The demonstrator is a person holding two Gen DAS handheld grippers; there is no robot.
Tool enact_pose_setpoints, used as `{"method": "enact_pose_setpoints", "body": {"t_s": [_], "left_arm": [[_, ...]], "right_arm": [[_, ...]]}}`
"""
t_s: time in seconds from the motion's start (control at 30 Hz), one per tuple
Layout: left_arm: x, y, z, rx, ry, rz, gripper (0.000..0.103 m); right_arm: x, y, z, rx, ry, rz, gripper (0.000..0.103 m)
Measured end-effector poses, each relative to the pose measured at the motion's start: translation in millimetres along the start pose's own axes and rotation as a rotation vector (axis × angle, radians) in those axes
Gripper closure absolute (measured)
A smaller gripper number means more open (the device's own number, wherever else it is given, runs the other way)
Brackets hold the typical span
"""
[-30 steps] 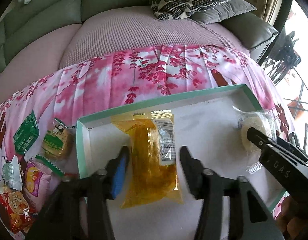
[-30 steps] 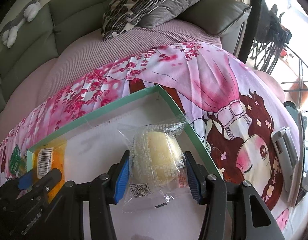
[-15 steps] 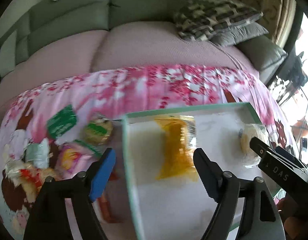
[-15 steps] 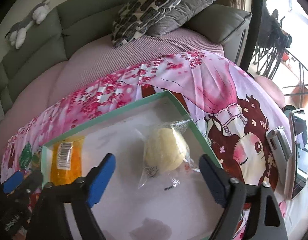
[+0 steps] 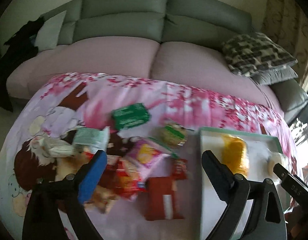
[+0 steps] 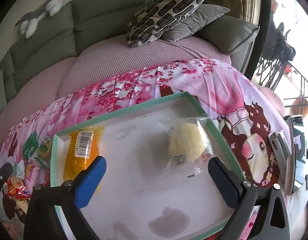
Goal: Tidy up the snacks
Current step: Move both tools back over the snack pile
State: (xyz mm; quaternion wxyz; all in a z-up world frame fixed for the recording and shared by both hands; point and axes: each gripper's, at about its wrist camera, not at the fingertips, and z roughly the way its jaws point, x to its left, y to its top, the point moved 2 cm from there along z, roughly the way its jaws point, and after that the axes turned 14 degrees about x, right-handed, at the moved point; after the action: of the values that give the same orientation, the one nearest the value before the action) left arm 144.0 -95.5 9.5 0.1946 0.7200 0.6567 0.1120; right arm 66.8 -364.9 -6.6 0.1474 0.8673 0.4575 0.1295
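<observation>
Both grippers' jaws have just been opening and stand wide, empty. The right gripper (image 6: 157, 177) hangs over the green-rimmed tray (image 6: 122, 110); yellow packet (image 6: 82, 152) at its left edge, wrapped bun (image 6: 186, 142) at its right. The left gripper (image 5: 153, 169) hangs over the loose snacks (image 5: 146, 158) beside the tray's left edge.

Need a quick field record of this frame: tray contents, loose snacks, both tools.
tray: green-rimmed, white floor, on the pink floral cloth
in tray: orange packet at its left end; pale round bun in clear wrap at its right end
loose snacks: pile on the cloth left of the tray, including a green box and a red packet
left tool: open, empty, over the pile
right tool: open, empty, over the tray
</observation>
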Motion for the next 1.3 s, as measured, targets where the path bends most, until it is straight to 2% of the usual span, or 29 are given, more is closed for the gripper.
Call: {"method": "enact_pose_setpoints", "body": {"t_s": [0.1, 0.2, 0.33, 0.7, 0.93, 1.13, 1.3], "left_arm": [[25, 1, -4, -0.017, 0.016, -0.047, 0.007], [47, 2, -8, -0.031, 0.031, -0.092, 0.001], [75, 4, -13, -0.04, 0.03, -0.159, 0.001], [146, -8, -4, 0.067, 0.119, -0.217, 0.001], [183, -19, -2, 0.105, 0.066, -0.329, 0.001], [191, -24, 10, 0.144, 0.016, -0.377, 0.001], [195, -27, 22, 0.188, -0.027, -0.409, 0.001]], "right_arm": [[15, -3, -6, -0.029, 0.011, -0.02, 0.0], [35, -3, -9, -0.008, 0.0, -0.073, 0.0], [61, -7, -16, -0.03, 0.009, -0.126, 0.0], [137, -31, -15, 0.003, 0.101, -0.259, 0.0], [183, -56, -8, 0.038, 0.129, -0.348, 0.0], [209, -78, 2, 0.067, 0.127, -0.433, 0.0], [227, -87, -3, 0.06, 0.166, -0.495, 0.001]]}}
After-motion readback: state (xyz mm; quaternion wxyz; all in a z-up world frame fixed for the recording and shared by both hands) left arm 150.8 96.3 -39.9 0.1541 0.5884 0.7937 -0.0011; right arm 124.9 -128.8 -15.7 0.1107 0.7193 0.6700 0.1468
